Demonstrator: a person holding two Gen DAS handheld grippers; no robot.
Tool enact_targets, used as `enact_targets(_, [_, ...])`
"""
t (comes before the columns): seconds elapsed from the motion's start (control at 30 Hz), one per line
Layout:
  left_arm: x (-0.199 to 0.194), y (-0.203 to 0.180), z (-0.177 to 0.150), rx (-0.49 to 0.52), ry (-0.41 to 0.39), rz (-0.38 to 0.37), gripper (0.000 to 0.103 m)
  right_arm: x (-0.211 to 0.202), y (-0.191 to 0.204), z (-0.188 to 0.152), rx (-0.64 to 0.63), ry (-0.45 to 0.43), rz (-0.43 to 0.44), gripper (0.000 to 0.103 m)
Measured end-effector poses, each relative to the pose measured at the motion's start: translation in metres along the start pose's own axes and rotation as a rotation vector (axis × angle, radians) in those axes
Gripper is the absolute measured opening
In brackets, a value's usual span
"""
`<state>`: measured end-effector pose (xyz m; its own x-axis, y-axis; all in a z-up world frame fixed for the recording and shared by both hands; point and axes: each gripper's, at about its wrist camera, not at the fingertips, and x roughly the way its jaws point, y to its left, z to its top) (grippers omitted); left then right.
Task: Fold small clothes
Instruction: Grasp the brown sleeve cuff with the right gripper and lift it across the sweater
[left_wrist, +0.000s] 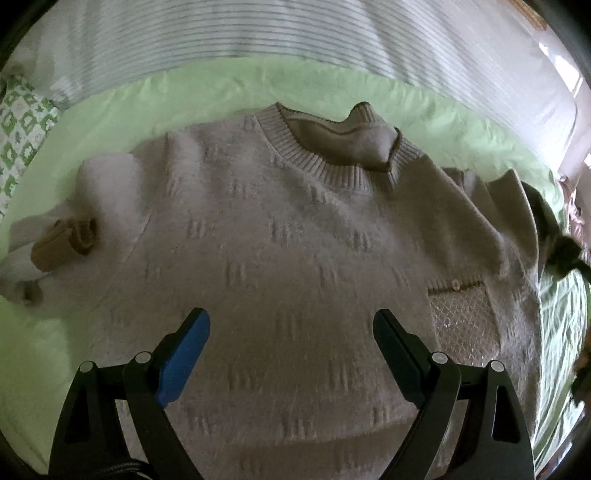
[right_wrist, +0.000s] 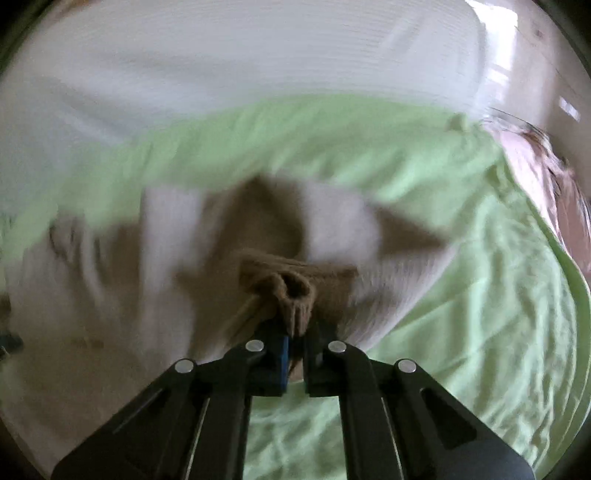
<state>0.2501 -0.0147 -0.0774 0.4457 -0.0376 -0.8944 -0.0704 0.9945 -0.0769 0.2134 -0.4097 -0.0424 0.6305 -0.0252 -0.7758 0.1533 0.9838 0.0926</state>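
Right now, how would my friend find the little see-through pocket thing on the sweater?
Start at the green bedsheet and find the big beige knitted sweater spread flat on it. Follow the side opposite the brown sleeve cuff, down towards the hem, to the pocket. Unlike the fuzzy knit around it, it is a shiny criss-cross mesh patch with one small button on top.

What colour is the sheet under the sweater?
Light green; the sheet shows best in the left wrist view, beneath the beige sweater.

left claw (left_wrist: 291, 328) – black linkage arms, silver rivets, blue pad, braided cable, right claw (right_wrist: 295, 341) same
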Motion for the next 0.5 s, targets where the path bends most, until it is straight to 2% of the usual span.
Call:
enact_targets(0.1, [-0.002, 0.003, 0.001, -0.016, -0.007, -0.012, 0.091, -0.044, -0.007, 0.022, 0.06, -0.097, 0.065, 0.006])
enact_targets(0.13, [-0.005, 0.005, 0.0, -0.028, -0.009, -0.023, 0.091, -0.064, 0.001, 0.031, 0.067, -0.132, 0.13, 0.006])
enact_targets(0.2, [-0.01, 0.007, -0.003, -0.042, -0.014, -0.042, 0.091, -0.082, 0.024, 0.044, 0.057, -0.161, 0.214, 0.006])
enact_targets(0.23, [-0.015, 0.009, -0.004, -0.049, -0.019, -0.05, 0.091, -0.094, 0.045, 0.05, 0.043, -0.18, 0.288, 0.006])
enact_targets(0.3, [-0.023, 0.011, -0.008, -0.057, -0.029, -0.063, 0.091, -0.108, 0.08, 0.054, 0.007, -0.201, 0.378, 0.006])
enact_targets(0.43, [-0.039, 0.027, -0.021, -0.1, -0.039, -0.091, 0.091, -0.111, 0.185, 0.047, -0.081, -0.13, 0.65, 0.008])
enact_targets(0.5, [-0.04, 0.036, -0.027, -0.119, -0.031, -0.095, 0.091, -0.102, 0.227, 0.038, -0.108, -0.061, 0.76, 0.015])
